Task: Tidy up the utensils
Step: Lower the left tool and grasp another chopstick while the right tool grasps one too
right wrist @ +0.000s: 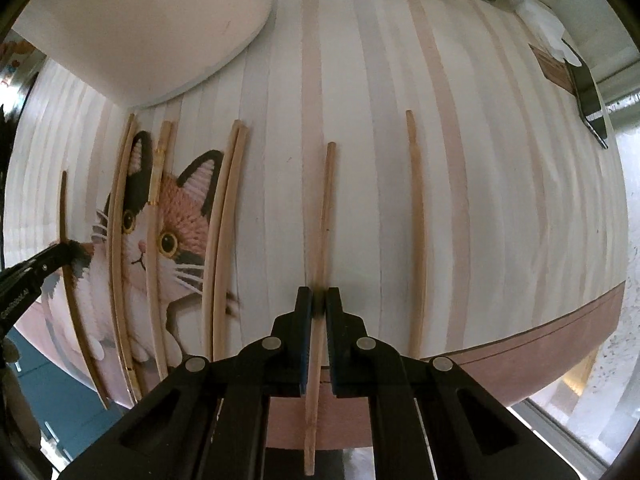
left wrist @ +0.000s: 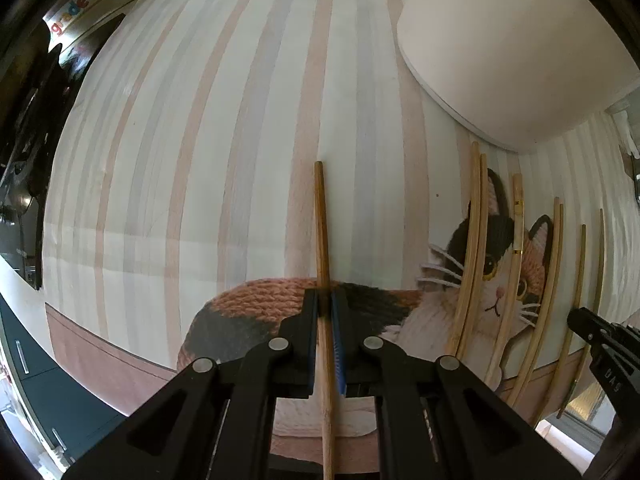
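My left gripper (left wrist: pixel 325 300) is shut on a dark wooden chopstick (left wrist: pixel 322 232) that lies along the striped cat placemat (left wrist: pixel 200 160). My right gripper (right wrist: pixel 319 298) is shut on a pale wooden chopstick (right wrist: pixel 325 216) over the same placemat (right wrist: pixel 500 200). Several more chopsticks (left wrist: pixel 472 240) lie side by side across the cat picture, also seen in the right wrist view (right wrist: pixel 224 220). One lone chopstick (right wrist: pixel 416 220) lies right of my right gripper. The right gripper's tip (left wrist: pixel 592 328) shows at the left view's right edge; the left gripper's tip (right wrist: pixel 48 260) shows at the right view's left edge.
A white rounded container (left wrist: pixel 500 40) stands on the placemat at the back, also in the right wrist view (right wrist: pixel 140 28). A printed metal rim (left wrist: pixel 80 8) sits at the far left. A dark utensil (right wrist: pixel 592 100) lies at the far right. The table edge is close below.
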A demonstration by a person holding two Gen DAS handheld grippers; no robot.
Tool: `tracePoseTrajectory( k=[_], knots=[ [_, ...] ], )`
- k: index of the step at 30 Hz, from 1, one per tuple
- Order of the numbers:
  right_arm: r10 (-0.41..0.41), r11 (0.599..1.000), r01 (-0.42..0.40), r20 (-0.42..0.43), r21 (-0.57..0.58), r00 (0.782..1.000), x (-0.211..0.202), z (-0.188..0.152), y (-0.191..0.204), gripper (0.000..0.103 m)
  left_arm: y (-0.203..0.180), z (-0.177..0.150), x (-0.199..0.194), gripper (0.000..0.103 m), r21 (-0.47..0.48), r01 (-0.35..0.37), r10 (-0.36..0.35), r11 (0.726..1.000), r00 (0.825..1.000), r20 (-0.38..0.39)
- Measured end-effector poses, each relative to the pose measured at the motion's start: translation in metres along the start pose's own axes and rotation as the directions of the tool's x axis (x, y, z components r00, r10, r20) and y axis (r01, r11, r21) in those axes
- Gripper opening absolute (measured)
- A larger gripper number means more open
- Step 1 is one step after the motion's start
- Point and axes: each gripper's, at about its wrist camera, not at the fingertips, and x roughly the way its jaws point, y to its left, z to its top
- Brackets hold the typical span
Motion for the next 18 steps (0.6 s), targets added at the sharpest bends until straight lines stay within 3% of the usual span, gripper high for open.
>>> tracePoseTrajectory(
  k=[3,12,18],
  knots=[
    [-0.017,1.000,0.017,-0.005,-0.011,1.000,0.004,0.021,0.022,0.008,0.000,0.006,-0.002,0.005,-0.001,0.001,-0.001,1.000,1.000,0.002],
    [-0.017,1.000,0.017,-0.016,-0.024,1.000,0.009,0.030,0.037,0.008,0.003,0.008,-0.004,0.004,0.007,-0.021,0.021,1.000,1.000,0.020],
    [0.012,0.999,-0.013,0.028,0.032,1.000,-0.004,0.023,0.022,0.007,-0.003,0.000,-0.045,0.004,0.022,-0.078,0.074,0.997,0.984,0.163]
  ],
)
